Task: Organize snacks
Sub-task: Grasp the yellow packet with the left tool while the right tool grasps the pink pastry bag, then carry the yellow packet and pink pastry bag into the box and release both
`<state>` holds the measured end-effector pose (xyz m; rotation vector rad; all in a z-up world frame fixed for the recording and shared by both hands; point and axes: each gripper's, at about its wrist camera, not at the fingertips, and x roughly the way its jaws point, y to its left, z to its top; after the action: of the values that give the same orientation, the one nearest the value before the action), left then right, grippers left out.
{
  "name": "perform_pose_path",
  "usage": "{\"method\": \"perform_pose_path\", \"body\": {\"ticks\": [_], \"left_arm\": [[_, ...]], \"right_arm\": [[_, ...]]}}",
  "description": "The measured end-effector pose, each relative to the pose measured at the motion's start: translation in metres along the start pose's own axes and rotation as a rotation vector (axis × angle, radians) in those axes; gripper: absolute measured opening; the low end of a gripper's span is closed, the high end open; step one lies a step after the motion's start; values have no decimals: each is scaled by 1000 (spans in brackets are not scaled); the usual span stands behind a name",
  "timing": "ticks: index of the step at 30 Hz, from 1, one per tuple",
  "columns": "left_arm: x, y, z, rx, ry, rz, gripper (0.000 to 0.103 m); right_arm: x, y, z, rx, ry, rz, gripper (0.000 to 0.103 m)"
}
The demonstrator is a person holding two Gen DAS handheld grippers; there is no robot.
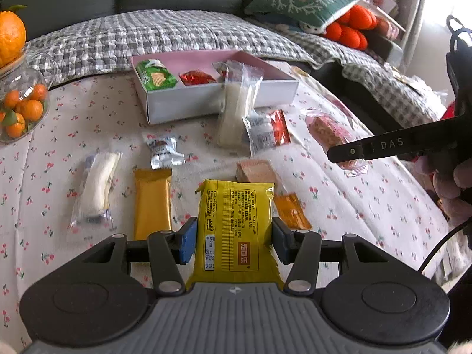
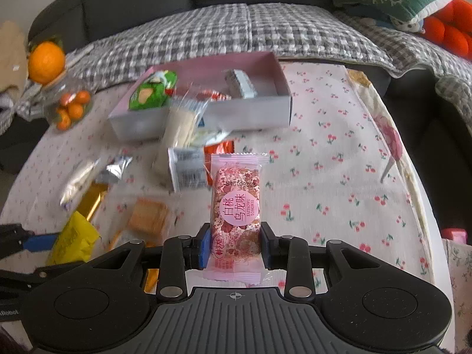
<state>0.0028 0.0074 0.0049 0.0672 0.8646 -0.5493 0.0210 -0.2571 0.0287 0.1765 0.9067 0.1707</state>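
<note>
Snacks fill both of my grippers. The left gripper is clamped on a yellow foil packet printed with small dark text and an orange-red label, its blue pads pressing the two long edges; the packet points away from me toward the white cardboard box with the pink lining. The right gripper is closed on a pink-wrapped bar — clear film over a speckled pink and red grain slab, with a round pale pink sticker in red characters and crimped pink ends. It too points toward the box and sits nearer to me than the box does.

Inside the box, at its left end, I see a green biscuit packet, and next along a red foil sweet. A long clear sachet of white pieces leans over the front wall of the box, its lower end on the cherry-print tablecloth. Just in front of the box lie a silver and red wrapper and a small silver packet; further toward me lie a gold bar, a clear-wrapped white roll and a tan wafer pack. Left of the box stands a glass jar of small oranges.
</note>
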Motion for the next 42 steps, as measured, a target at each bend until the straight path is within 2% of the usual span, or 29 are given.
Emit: {"method": "perform_pose_path", "body": {"ticks": [16, 21, 26, 35, 42], "left_arm": [[21, 7, 55, -88, -53, -4, 48], [29, 4, 83, -88, -69, 8, 48], [38, 8, 116, -132, -95, 3, 48], [78, 34, 161, -218, -107, 0, 48], [114, 37, 183, -257, -86, 10, 48]], "right_arm": [[18, -2, 53, 128, -34, 28, 32], [19, -4, 74, 167, -44, 12, 32], [25, -9, 104, 164, -82, 15, 32], [64, -28, 141, 168, -107, 64, 32], [90, -38, 152, 168, -107, 82, 32]]}}
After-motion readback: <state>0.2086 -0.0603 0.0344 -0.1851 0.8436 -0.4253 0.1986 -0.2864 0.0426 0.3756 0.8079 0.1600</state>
